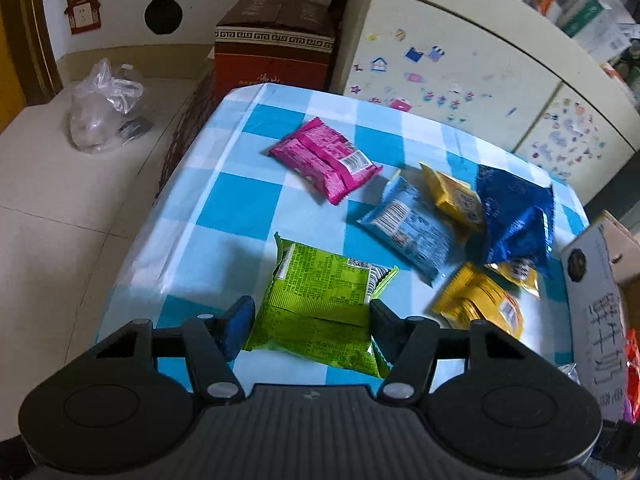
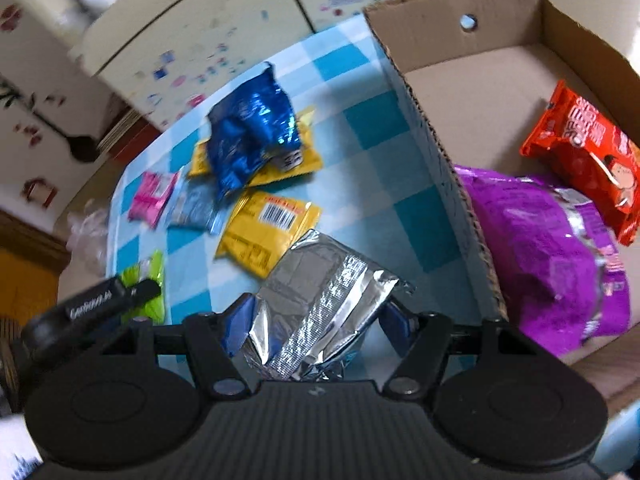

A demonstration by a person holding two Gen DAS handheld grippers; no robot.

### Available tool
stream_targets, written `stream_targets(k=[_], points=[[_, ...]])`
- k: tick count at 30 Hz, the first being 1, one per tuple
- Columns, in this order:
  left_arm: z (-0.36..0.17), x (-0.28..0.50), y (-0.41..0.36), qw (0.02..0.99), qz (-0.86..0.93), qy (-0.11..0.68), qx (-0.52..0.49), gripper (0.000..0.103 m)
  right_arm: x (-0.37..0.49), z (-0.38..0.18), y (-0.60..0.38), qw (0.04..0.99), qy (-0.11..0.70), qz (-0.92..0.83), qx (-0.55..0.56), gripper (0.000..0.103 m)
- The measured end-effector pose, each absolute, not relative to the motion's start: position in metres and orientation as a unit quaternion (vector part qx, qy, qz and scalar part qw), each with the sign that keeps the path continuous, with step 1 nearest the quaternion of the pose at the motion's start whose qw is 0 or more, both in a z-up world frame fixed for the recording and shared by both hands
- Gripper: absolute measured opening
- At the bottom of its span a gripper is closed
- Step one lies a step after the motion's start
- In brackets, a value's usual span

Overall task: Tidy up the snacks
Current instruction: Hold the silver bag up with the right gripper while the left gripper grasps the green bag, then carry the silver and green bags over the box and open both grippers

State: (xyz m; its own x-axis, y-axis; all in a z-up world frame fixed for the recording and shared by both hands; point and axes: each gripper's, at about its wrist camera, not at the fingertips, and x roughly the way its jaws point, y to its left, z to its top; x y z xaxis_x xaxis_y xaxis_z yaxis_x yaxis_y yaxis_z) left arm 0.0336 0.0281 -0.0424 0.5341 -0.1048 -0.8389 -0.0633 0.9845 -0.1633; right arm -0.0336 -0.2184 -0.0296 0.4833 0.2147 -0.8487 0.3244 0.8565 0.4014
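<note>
Two packets are in hand at once. The left gripper [image 1: 312, 320] has its jaws closed across the green packet [image 1: 324, 304], pads on its two side edges; the right gripper [image 2: 316, 320] is clamped on the silver foil packet [image 2: 320, 300], which crumples between the pads. Both packets should handle as light, soft and slippery film with crushable contents, so grip across the flat body near the sealed seams, with moderate pressure. Ahead of the left fingers lie the pink packet [image 1: 324, 160], light-blue packet [image 1: 408, 224], dark-blue bag [image 1: 516, 216] and yellow packets [image 1: 480, 304] on the checked tablecloth [image 1: 224, 208]. To the right of the right fingers stands the cardboard box [image 2: 432, 152], holding a purple bag [image 2: 552, 256] and an orange packet [image 2: 588, 152]. Its near wall is raised; lift clear before crossing. Room inside appears ample, though motion blur limits certainty.
</note>
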Motion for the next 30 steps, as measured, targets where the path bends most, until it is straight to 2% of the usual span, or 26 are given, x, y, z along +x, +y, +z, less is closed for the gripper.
stream_targets(k=[12,30], points=[[-0.032,-0.019,0.026,0.893,-0.009,0.446,-0.06,0.067,-0.046,-0.028,-0.21,0.832,0.496,0.016,0.25,0.068],[-0.022,-0.05,0.021,0.894,0.001,0.442,-0.077,0.067,-0.053,0.007,-0.196,0.865,0.451,0.066,0.212,0.068]])
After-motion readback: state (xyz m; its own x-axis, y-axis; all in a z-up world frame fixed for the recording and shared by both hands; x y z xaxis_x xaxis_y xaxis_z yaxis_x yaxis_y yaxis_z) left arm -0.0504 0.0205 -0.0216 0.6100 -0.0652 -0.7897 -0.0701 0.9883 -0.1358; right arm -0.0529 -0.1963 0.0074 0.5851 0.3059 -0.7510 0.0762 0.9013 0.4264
